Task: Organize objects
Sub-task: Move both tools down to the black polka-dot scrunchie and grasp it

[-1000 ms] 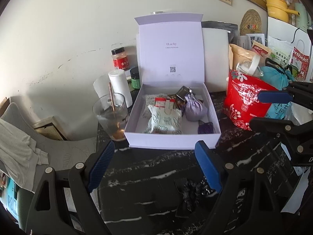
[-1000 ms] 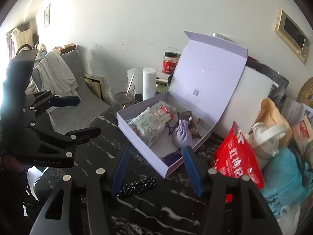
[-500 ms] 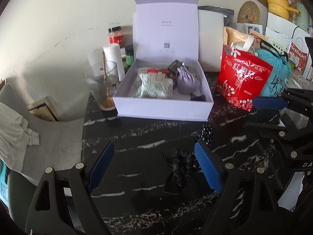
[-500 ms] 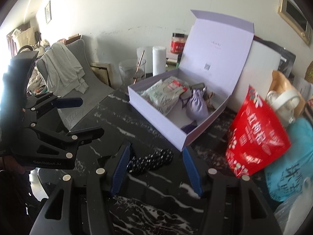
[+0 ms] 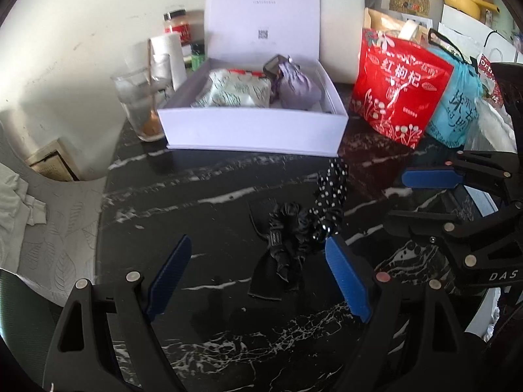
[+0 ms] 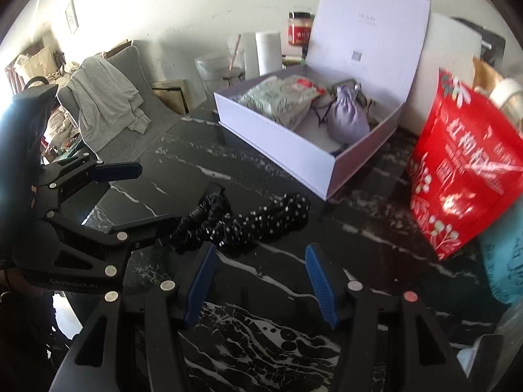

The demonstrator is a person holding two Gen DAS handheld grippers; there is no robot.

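Both of our grippers have come down closer to the dark table (image 5: pixel 202 176) since a moment ago, and the box looks higher up in both views than it did. Our left gripper (image 5: pixel 258 274) has its blue ribbed pads wide apart with nothing between them; the black ribbon bow (image 5: pixel 281 245) lies on the table just ahead, nearer the right-hand pad. Our right gripper (image 6: pixel 260 277) is about half open and holds nothing too; its pads hang over bare table. Right in front of it lies the dotted hair tie (image 6: pixel 261 225), a soft, puffy band of black cloth with small white dots. In the left view the dotted hair tie (image 5: pixel 330 196) touches the bow, and they make one little heap. The table is smooth black stone with thin white veins. Behind the heap stands the pale purple box (image 5: pixel 251 127), made of stiff card, with its flat lid standing up. Inside we see a crinkly packet (image 5: pixel 235 93) printed with leaves and a small purple pouch (image 6: pixel 346 117) of soft cloth, tied at the top. To the left of the box stands a clear glass (image 5: pixel 140 104) with a stick in it and something brown at the bottom. To the right leans a shiny red bag (image 5: pixel 402 88) with white plant drawings, and a blue bag (image 5: pixel 457 111) sits beside it.
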